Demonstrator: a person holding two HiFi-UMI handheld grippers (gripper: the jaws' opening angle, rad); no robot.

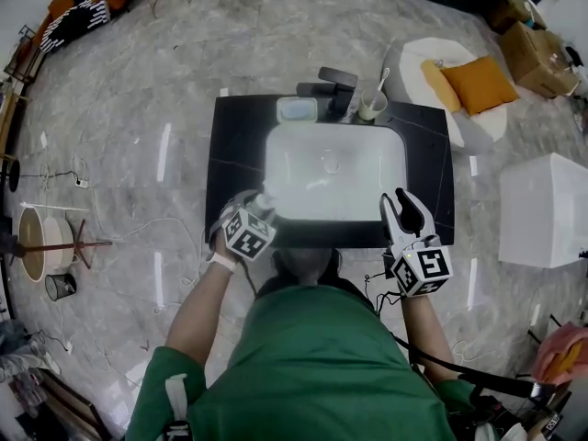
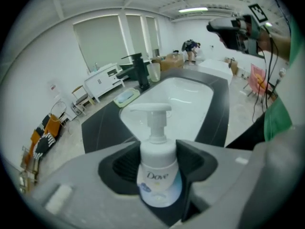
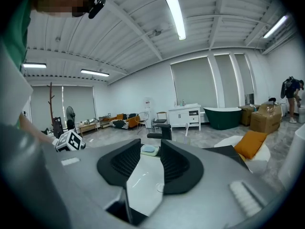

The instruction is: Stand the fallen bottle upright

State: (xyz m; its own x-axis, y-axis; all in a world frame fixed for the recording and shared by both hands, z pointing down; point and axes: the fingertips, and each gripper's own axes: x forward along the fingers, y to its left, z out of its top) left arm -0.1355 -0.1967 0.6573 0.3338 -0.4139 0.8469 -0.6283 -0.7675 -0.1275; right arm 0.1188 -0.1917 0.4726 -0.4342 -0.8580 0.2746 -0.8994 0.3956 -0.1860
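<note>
A white Dove pump bottle [image 2: 156, 173] sits between the jaws of my left gripper [image 2: 158, 149], which is shut on its body just below the pump head. In the head view the left gripper [image 1: 253, 211] holds the bottle [image 1: 264, 200] over the front left corner of the white sink basin [image 1: 335, 209]. I cannot tell whether the bottle's base touches the black counter [image 1: 234, 150]. My right gripper [image 1: 402, 200] hovers over the counter at the basin's front right, and in its own view the right gripper [image 3: 145, 154] is open with nothing between the pads.
A black faucet [image 1: 335, 85], a soap dish [image 1: 297, 109] and a cup with a toothbrush [image 1: 372, 107] stand along the counter's back edge. A round white seat with an orange cushion [image 1: 478, 83] and a white box [image 1: 547, 209] stand on the floor to the right.
</note>
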